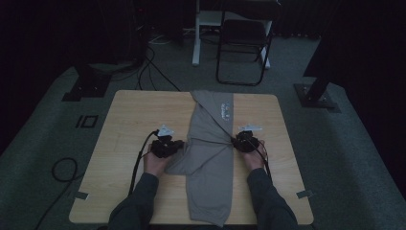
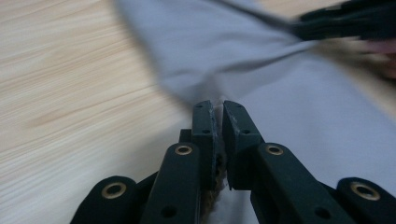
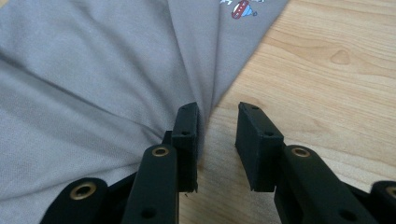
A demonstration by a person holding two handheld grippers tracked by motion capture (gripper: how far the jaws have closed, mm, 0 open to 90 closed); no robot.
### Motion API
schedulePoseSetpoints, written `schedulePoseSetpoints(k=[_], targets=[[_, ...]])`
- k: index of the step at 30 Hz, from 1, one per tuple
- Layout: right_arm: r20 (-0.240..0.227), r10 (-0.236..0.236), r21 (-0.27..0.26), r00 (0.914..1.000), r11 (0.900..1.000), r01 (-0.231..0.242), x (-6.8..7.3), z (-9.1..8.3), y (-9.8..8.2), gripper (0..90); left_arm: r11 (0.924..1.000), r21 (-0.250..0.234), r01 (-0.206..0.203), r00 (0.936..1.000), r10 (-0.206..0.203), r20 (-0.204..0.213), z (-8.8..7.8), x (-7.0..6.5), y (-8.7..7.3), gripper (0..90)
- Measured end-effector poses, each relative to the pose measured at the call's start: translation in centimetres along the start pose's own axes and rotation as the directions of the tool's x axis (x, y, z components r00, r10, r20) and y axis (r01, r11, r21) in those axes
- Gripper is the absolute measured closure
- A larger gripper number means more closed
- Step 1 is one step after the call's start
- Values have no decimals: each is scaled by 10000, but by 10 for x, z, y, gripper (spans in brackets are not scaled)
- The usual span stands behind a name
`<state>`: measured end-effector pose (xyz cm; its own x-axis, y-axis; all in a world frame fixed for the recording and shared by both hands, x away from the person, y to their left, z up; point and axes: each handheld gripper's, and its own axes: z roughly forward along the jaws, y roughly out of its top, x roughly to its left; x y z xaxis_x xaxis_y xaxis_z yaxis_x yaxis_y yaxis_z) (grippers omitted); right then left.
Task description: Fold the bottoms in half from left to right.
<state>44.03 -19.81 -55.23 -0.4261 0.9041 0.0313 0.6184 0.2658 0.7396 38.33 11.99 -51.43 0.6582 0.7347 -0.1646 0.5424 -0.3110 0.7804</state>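
Two grippers sit at my grey shirt on the tabletop. My left gripper is pinching a fold of cloth. My right gripper stands spread, the shirt's gathered edge against its left jaw.

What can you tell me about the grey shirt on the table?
The shirt is soft grey knit with a small print near its far end. It lies lengthwise down the middle of the wooden table, folded narrow and creased at mid-length. The left gripper pinches its edge there; the right gripper touches the opposite edge.
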Motion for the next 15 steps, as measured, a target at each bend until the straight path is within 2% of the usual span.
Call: schedulePoseSetpoints(k=[1, 4, 5, 6, 7, 8, 9, 12, 13, 14, 15], targets=[[23, -7, 29, 10000, 10000, 7, 0, 0, 1, 702, 9994, 56, -332, 9990, 330, 286, 4, -17, 1, 835], [45, -33, 35, 10000, 10000, 33, 0, 1, 1, 704, 9978, 74, -658, 9931, 647, 974, 11, -43, -1, 835], [45, -28, 40, 10000, 10000, 28, -1, 1, 1, 706, 9966, 169, -807, 9890, 780, 1253, 14, -53, -2, 835], [45, -34, 41, 10000, 10000, 33, -1, 1, 1, 706, 9966, 169, -807, 9890, 780, 1253, 14, -53, -2, 835], [44, -40, 42, 10000, 10000, 40, -1, 1, 2, 706, 9937, 392, -1052, 9834, 980, 1527, 19, -65, -4, 835], [40, -48, 46, 10000, 10000, 48, -1, 1, 2, 706, 9914, 495, -1208, 9793, 1108, 1694, 20, -72, -6, 835], [37, -64, 53, 10000, 10000, 64, -1, 1, 2, 707, 9914, 495, -1208, 9793, 1108, 1694, 20, -72, -6, 835], [57, -42, 72, 10000, 10000, 41, -1, 1, 2, 708, 9877, 539, -1468, 9668, 1317, 2191, 21, -90, -10, 835], [57, -42, 72, 10000, 10000, 41, -1, 1, 2, 708, 9877, 539, -1468, 9668, 1317, 2191, 21, -90, -10, 836], [77, -45, 79, 10000, 10000, 45, -1, 2, 3, 711, 9827, 498, -1782, 9441, 1565, 2902, 18, -110, -14, 836], [73, -32, 84, 10000, 10000, 32, -1, 2, 3, 712, 9801, 495, -1924, 9350, 1677, 3123, 16, -116, -16, 836]])
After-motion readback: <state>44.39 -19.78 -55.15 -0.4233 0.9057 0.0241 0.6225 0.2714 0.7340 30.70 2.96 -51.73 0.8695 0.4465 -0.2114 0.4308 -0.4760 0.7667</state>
